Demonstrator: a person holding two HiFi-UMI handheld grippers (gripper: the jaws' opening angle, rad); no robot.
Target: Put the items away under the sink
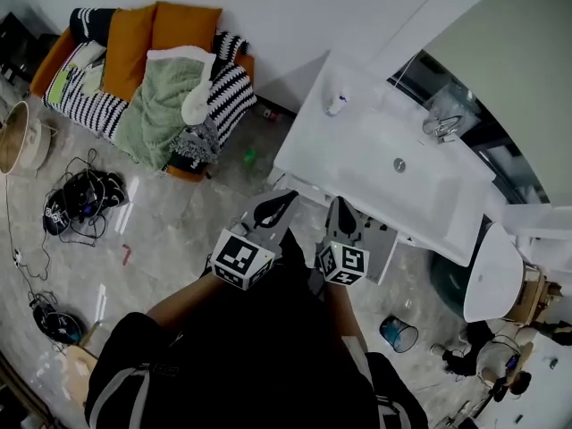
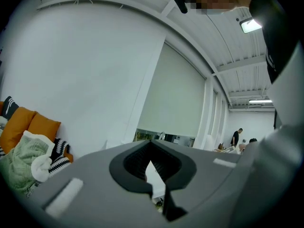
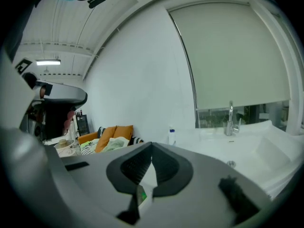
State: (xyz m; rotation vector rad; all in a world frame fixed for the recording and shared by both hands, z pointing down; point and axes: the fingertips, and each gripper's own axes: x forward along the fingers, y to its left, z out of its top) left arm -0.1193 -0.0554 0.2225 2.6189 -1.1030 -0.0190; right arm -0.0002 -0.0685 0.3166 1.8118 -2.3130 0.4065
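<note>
L hand-held gripper [image 1: 279, 206] & R hand-held gripper [image 1: 340, 211]: jaws pinched together on both, nothing in either, both just short of the sink's [image 1: 429, 186] near edge. Square markers on their cubes, no readable text. Beyond, on the worktop [image 1: 308, 146] left of the sink, by the wall: white bottle [image 1: 336, 103], blue cap, upright, so long axis vertical; label too small to read. It lies ahead of both, approx. equally near; R prob. lines up better. Tap [image 1: 442, 125] at sink's far side.
</note>
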